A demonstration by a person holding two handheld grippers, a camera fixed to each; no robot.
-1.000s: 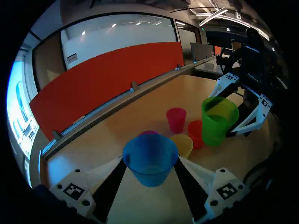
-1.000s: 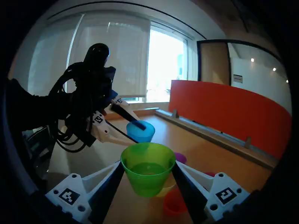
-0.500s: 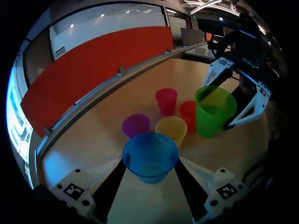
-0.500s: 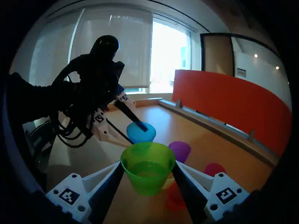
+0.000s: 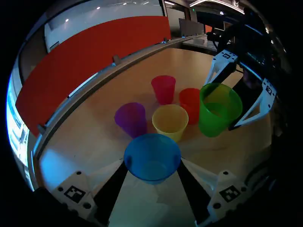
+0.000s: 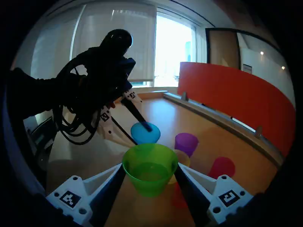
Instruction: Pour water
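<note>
Water (image 6: 150,176) lies shallow in the bottom of the translucent green plastic cup (image 6: 148,190). The cup is close to upright, its long axis vertical and its mouth up, held over the light wooden table (image 6: 212,136). The right gripper (image 6: 150,172) is clamped on it, one white finger pressing each side of the wall. Near it the left gripper (image 5: 152,166) clamps the translucent blue plastic cup (image 5: 152,174) the same way, also mouth up; whether that cup has liquid in it is hard to make out. Four smaller cups stand clustered on the table: a purple plastic cup (image 5: 131,119), a yellow plastic cup (image 5: 170,123), a pink plastic cup (image 5: 163,89) and a red plastic cup (image 5: 189,104). In the right gripper view the green cup hides most of the yellow and red ones. Behind the left gripper there is a dark silhouette (image 6: 94,83) against the bright window (image 6: 174,53), too dark to resolve. A red partition panel (image 5: 87,56) runs along the table's far edge.
</note>
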